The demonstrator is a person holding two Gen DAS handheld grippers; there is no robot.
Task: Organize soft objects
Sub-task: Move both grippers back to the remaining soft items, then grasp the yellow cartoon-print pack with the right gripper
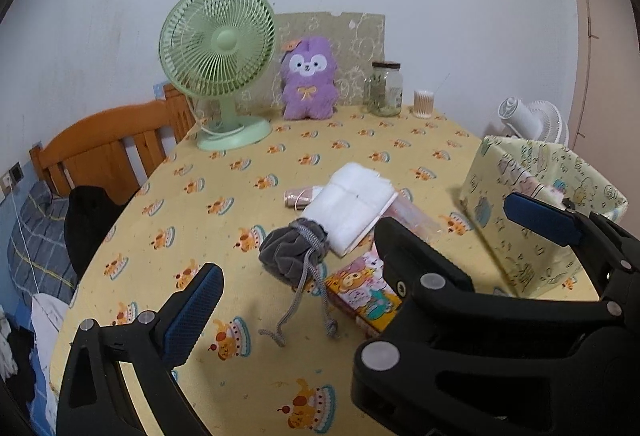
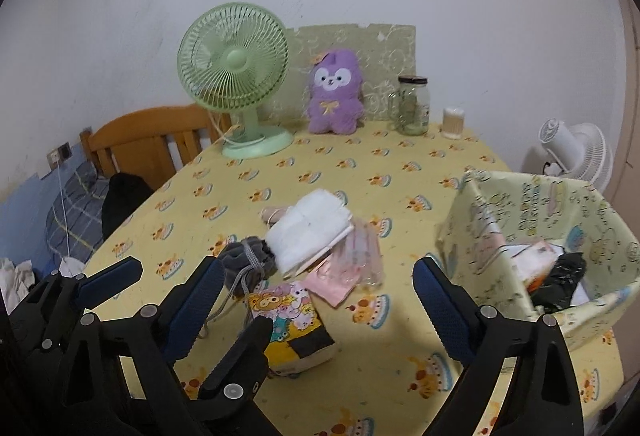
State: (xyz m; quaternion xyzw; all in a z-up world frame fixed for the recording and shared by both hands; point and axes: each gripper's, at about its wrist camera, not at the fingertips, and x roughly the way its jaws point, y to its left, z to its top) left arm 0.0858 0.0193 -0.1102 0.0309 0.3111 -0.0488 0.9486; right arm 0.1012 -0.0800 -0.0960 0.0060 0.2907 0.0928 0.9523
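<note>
Both grippers hover low over the yellow cake-print table [image 1: 224,195], and neither has anything in its grasp. The left gripper [image 1: 296,288] is spread wide, its blue pads framing the grey drawstring pouch [image 1: 290,250] without touching it. The right gripper [image 2: 316,300] is just as wide open, empty, above the cartoon-print packet [image 2: 294,320].

Take the folded white cloth [image 1: 352,201] as the centre of the pile: the pouch lies against its near corner with cords trailing toward the camera, the packet sits just nearer than that, pink plastic-wrapped items [image 2: 352,264] poke out on its right, and a small pink roll [image 1: 298,197] peeks from its left. Well to the cloth's right stands the pale printed fabric bin [image 2: 500,203], already holding a few items. Beyond the cloth, by the wall, sits a purple plush [image 1: 308,79], beside a green fan [image 1: 218,47].
</note>
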